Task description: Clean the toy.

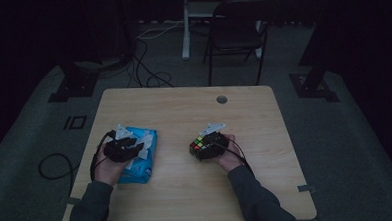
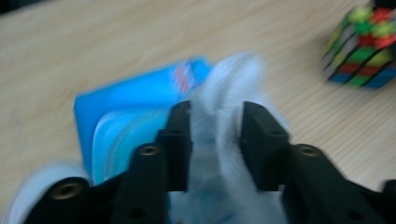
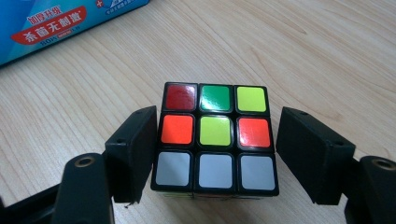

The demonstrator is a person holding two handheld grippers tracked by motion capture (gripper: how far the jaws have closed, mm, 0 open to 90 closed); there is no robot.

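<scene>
Probably the white tissue (image 2: 219, 154), loose between the left tool's (image 2: 215, 140) parted jaws above the blue pack (image 2: 126, 107), slips free; beside that pack, the right tool (image 3: 215, 154) brackets the cube (image 3: 215, 140), contact unclear.

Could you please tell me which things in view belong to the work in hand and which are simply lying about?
In hand:
- blue wipes pack, under the left gripper
- white wipe rising between its jaws
- puzzle cube, flanked by the right gripper

Lying about:
- chair behind the table
- floor cables
</scene>
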